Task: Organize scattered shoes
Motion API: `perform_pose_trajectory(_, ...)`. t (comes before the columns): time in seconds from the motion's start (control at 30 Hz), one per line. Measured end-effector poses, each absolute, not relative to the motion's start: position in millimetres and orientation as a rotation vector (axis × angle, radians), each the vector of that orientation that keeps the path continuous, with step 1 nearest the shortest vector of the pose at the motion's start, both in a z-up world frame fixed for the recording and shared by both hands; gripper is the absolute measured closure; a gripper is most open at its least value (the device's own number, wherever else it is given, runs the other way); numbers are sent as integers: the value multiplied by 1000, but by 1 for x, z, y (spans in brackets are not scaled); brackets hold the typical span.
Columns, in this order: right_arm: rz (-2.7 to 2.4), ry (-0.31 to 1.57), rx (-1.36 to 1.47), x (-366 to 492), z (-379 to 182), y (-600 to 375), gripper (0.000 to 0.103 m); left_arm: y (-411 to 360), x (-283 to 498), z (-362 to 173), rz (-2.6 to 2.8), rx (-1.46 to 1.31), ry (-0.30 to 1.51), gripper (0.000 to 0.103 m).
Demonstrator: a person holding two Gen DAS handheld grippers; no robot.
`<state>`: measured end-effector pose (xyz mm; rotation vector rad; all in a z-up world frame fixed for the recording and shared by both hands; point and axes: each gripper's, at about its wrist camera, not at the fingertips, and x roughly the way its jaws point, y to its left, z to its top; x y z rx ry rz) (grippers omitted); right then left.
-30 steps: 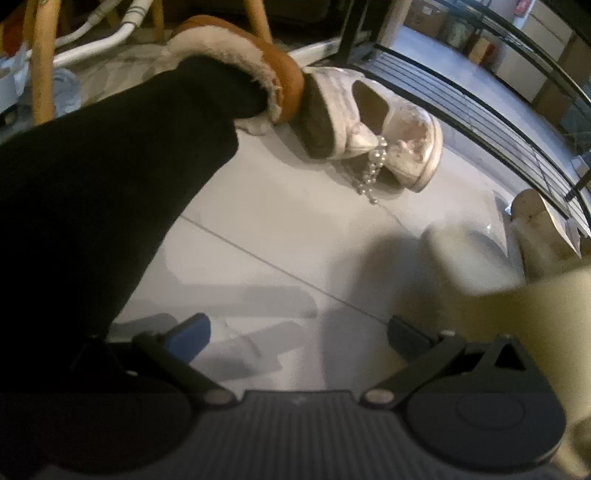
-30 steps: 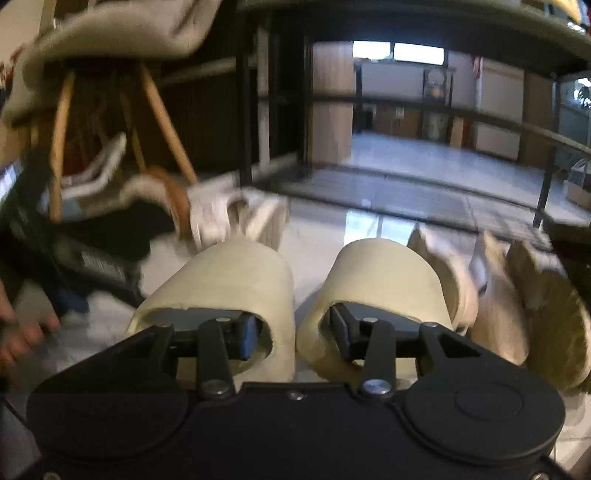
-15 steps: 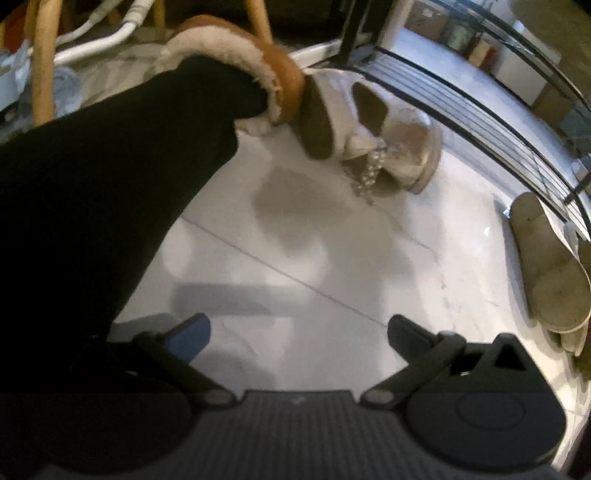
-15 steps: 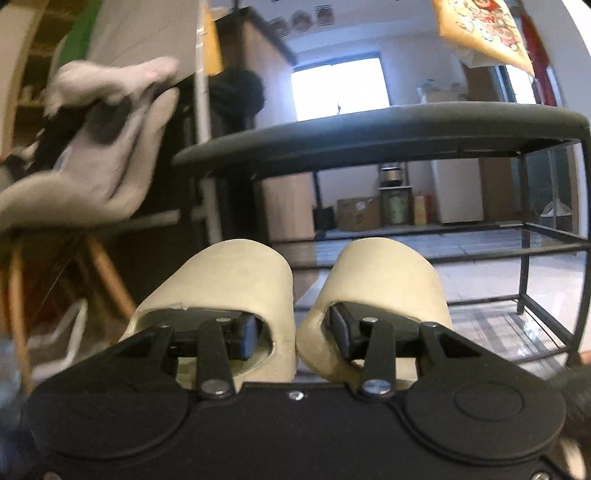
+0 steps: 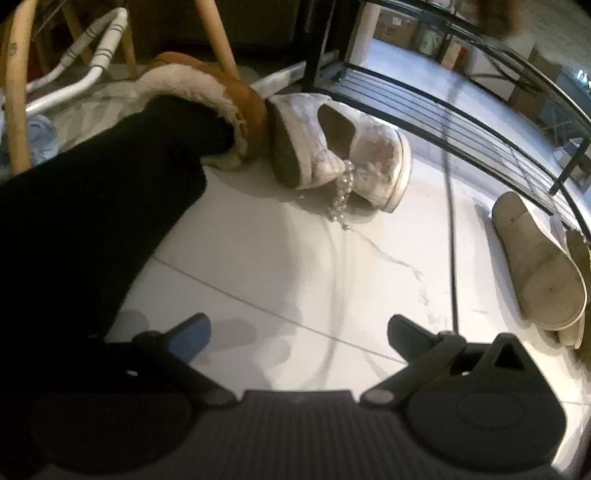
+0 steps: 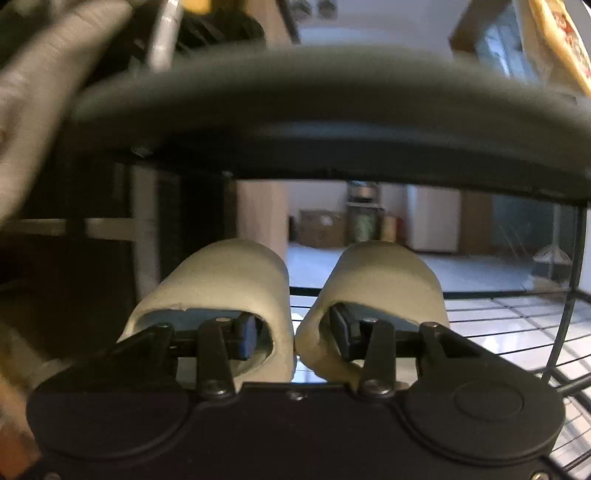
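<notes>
In the left wrist view my left gripper (image 5: 297, 332) hangs open over the pale floor, nothing between its fingers. Ahead lies a pair of white shoes (image 5: 343, 155) with a pearl strand, tipped against each other. At the right edge two beige slippers (image 5: 535, 258) lie with their soles showing. In the right wrist view my right gripper (image 6: 293, 332) is shut on a pair of cream slippers (image 6: 229, 284), one finger inside each, pinching their inner walls together. The slippers are held just above a wire shelf (image 6: 498, 321) of the black shoe rack (image 6: 314, 122).
A person's leg in black, with a brown fur-lined slipper (image 5: 221, 96), fills the left side beside the white shoes. Wooden chair legs (image 5: 214, 33) stand behind. The rack's lower wire shelf (image 5: 461, 107) runs along the back right. Grey cloth (image 6: 33, 88) hangs at upper left.
My right gripper has lifted the cream slippers from floor height up to the rack's wire shelf under its top board. The left gripper has barely moved and stays open.
</notes>
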<state>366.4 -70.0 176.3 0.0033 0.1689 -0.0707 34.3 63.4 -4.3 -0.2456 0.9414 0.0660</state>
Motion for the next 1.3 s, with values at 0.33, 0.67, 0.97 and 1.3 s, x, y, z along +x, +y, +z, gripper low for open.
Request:
perform_pose_trajectory(0.33,-113,295,-51,430,143,-40,16,69,36,-3,87,-288,928,1)
perform_pose_trajectory(0.67,-88,153,-111,362,135,-31,2,65,36,-1,75,-256,913,1)
perform_pose_trajectory(0.97,75,126,-135,209,138,-74,0,66,35,2,81,-197,867,1)
perform_pose_trajectory(1.3,-152,213,-159,-30,106,-219,0,67,37,-6,110,-154,826,1)
